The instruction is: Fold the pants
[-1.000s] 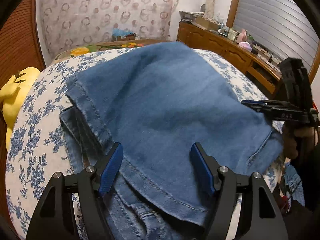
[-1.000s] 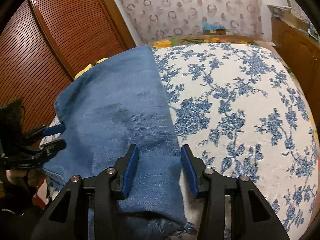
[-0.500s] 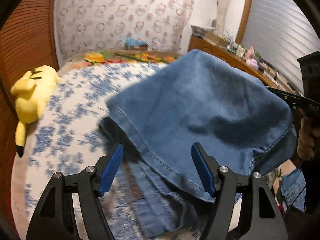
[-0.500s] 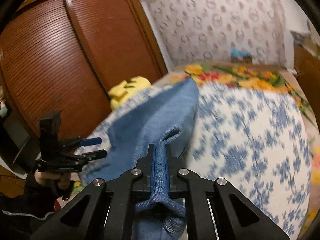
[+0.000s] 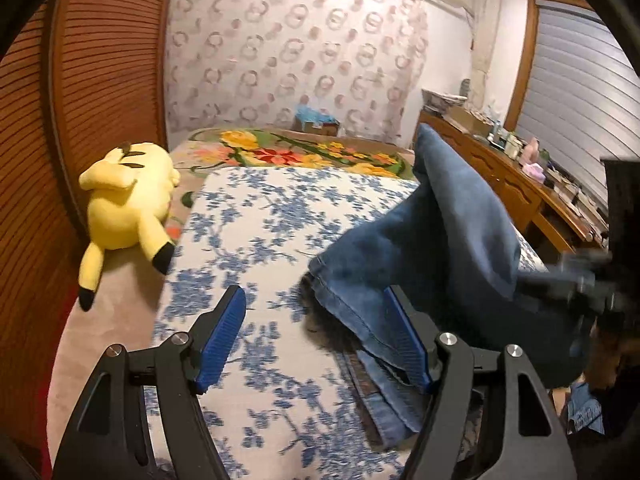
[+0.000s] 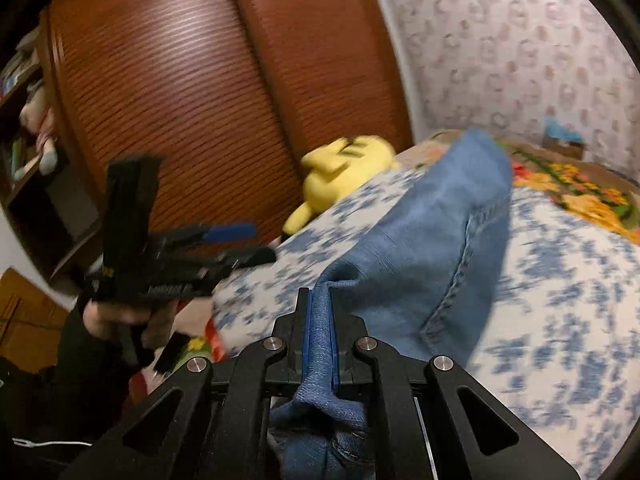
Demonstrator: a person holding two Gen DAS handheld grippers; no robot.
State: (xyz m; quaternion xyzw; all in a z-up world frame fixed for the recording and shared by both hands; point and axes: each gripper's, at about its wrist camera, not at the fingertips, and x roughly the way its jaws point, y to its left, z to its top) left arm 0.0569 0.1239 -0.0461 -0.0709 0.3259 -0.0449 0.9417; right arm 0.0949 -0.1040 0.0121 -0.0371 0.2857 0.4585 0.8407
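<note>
Blue jeans (image 5: 460, 240) rise in a peak off the bed on the right of the left wrist view. Their lower layers and hem still lie on the sheet. My right gripper (image 6: 319, 300) is shut on a fold of the jeans (image 6: 432, 240), and the cloth bunches between its blue pads. It shows blurred at the right edge as the right gripper (image 5: 576, 280). My left gripper (image 5: 316, 340) stands open over the floral sheet; the hem lies against its right pad and nothing is pinched. A hand holds this left gripper (image 6: 240, 244) at the bed's left side.
A blue-flowered bedspread (image 5: 256, 240) covers the bed. A yellow plush toy (image 5: 128, 196) lies by the louvred wooden doors (image 6: 200, 100). A cluttered wooden dresser (image 5: 500, 168) runs along the right. A small blue box (image 5: 316, 120) sits at the far wall.
My right gripper closed on the jeans' edge and lifted it, pulling the cloth into a peak. My left gripper, still open, moved up and left off the jeans onto bare sheet.
</note>
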